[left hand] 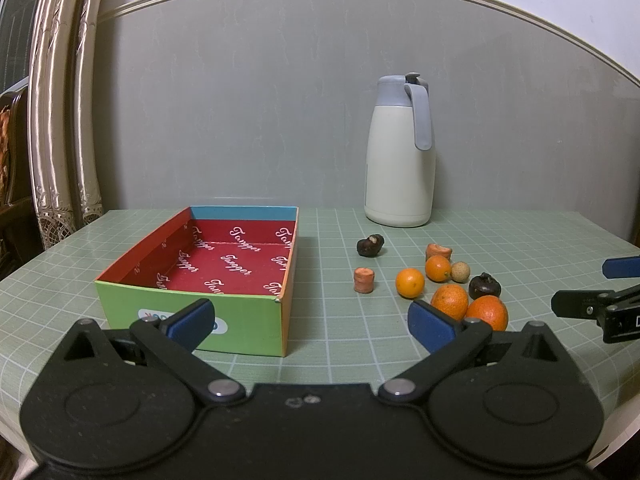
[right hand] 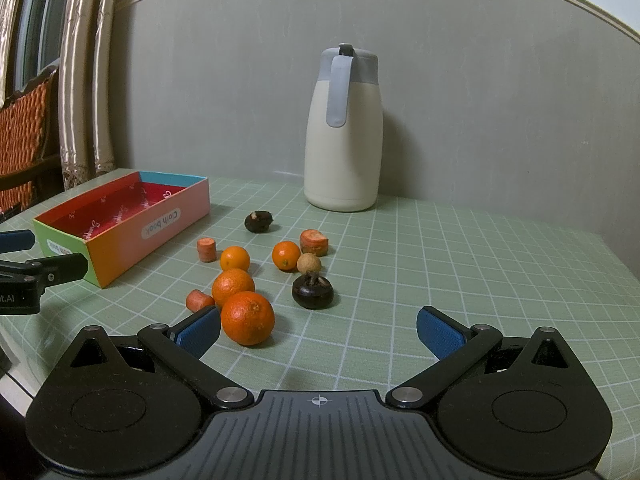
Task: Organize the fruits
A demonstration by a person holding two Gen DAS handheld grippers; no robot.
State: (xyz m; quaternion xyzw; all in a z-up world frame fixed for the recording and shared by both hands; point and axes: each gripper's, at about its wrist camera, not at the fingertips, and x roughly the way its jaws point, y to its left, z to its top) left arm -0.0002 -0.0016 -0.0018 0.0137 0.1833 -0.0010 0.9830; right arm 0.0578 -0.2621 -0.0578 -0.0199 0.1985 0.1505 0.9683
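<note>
One green gridded mat [right hand: 440, 248]; grey wall [right hand: 480, 100] behind; curtains [left hand: 60, 120] perhaps left.

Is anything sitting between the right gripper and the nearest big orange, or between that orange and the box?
Nothing visible blocks the right gripper; the nearest orange lies just ahead beside its left finger. Toward the box, a second orange and a carrot piece lie close by on the box side; lifting over them clears both.
</note>
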